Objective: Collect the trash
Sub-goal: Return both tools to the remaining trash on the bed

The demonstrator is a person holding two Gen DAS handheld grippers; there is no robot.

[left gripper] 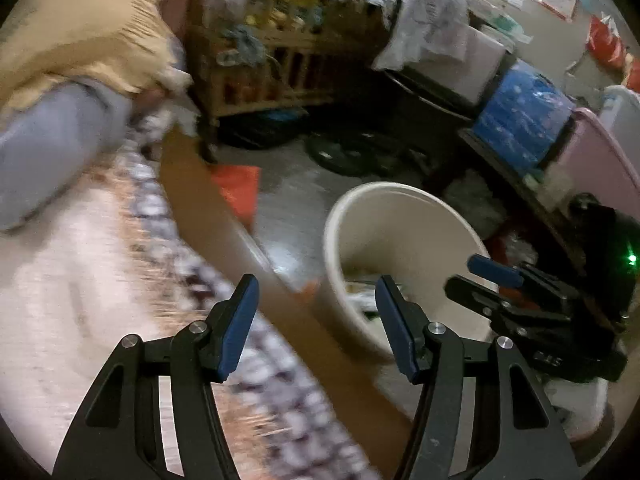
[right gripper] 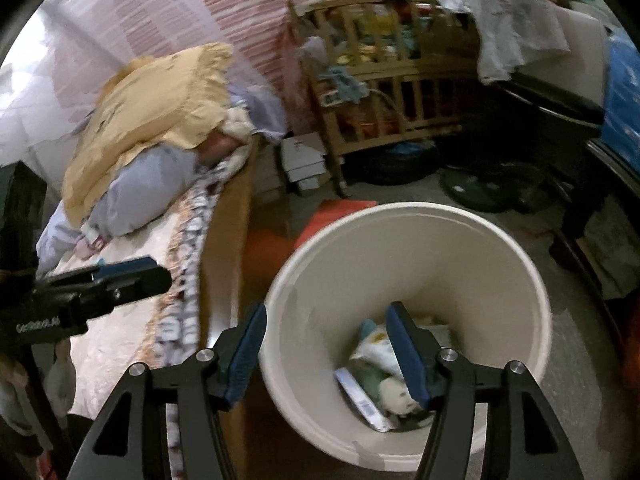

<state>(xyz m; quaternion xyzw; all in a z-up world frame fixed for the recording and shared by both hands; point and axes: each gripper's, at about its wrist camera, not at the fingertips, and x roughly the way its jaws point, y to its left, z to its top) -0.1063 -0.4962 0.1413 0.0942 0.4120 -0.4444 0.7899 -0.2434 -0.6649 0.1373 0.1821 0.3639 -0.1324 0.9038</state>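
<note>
A bed (right gripper: 120,320) with a pale quilted cover and a patterned edge fills the left side of both views, from about seven to ten o'clock. At its head, near ten o'clock, a yellow frilled pillow (right gripper: 160,108) lies on top of a grey-blue pillow (right gripper: 148,188). A wooden cot (right gripper: 384,92) packed with clutter stands at twelve o'clock, against the far wall.

On the floor just beside the bed stands a white bin (right gripper: 400,260), at five o'clock in the right wrist view. Trash (right gripper: 380,364) lies at its bottom: crumpled wrappers and a flat packet.

The right tongs (right gripper: 326,352) hang above the bin's near rim, jaws apart, nothing between them. The left tongs (left gripper: 316,328) hover over the bed's edge, jaws also apart and empty, with the bin at three o'clock from them.
</note>
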